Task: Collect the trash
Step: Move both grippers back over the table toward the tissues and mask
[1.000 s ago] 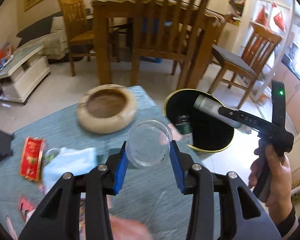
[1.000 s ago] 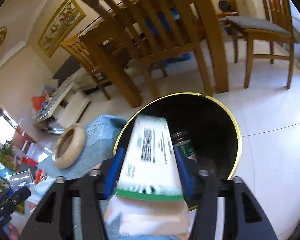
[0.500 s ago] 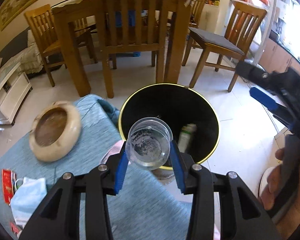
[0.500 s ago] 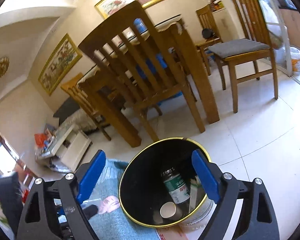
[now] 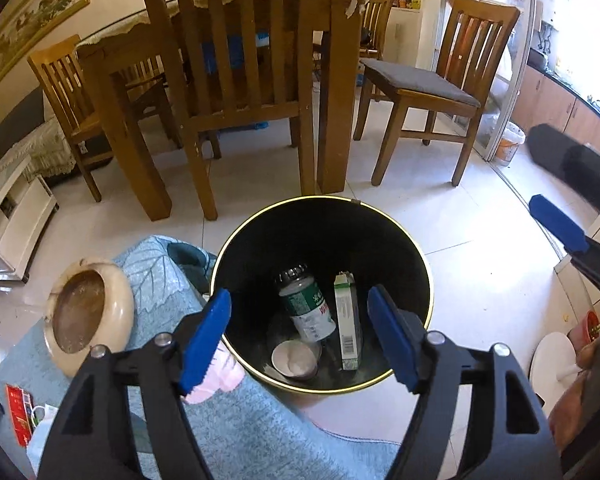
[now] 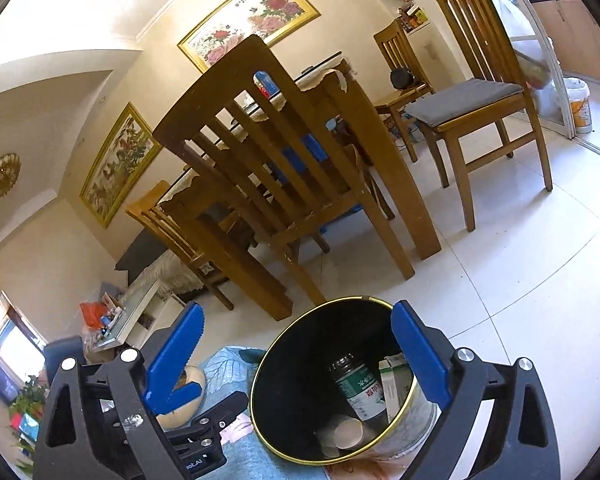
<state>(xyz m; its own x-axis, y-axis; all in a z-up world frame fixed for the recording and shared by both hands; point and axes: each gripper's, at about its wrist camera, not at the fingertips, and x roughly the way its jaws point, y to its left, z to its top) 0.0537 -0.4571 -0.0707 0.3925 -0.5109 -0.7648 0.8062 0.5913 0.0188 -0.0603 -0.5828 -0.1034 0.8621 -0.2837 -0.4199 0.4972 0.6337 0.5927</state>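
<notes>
The black bin (image 5: 324, 240) with its gold rim stands on the tiled floor (image 5: 480, 248), right against the near table's far edge, and I look down into it from both wrists. At its bottom lie a bottle (image 5: 308, 308) with a green label, a tall carton (image 5: 347, 324) just right of it, and a small paper cup (image 5: 294, 358) at the near side. I cannot pick out the clear cup for sure against the dark bottom.

My left gripper (image 5: 300, 332) hangs over the bin's mouth. Its jaws have just been opening; the blue pads (image 5: 206, 336) stand apart with nothing between them, only the view of the bin's inside. My right gripper (image 6: 296, 356) points at the bin from the right, tilted less steeply. Its jaws have also just been opening and are spread very wide, empty, framing the bin's rim. In the left wrist view it shows at the right edge, with the person's hand (image 5: 572, 396) on its grip.

On the table's blue-grey cloth (image 5: 240, 432), a cream ashtray (image 5: 88, 316) with a brown hollow sits left of the bin, near the cloth's far edge. A pink scrap (image 5: 216, 380) lies beside the bin's near-left rim, partly behind the left pad. A red packet (image 5: 18, 408) lies at the far left of the cloth.

Beyond the bin stand a wooden dining table (image 5: 332, 12), and wooden chairs (image 5: 236, 60) around it, one at the right with a grey cushion (image 5: 420, 80).
</notes>
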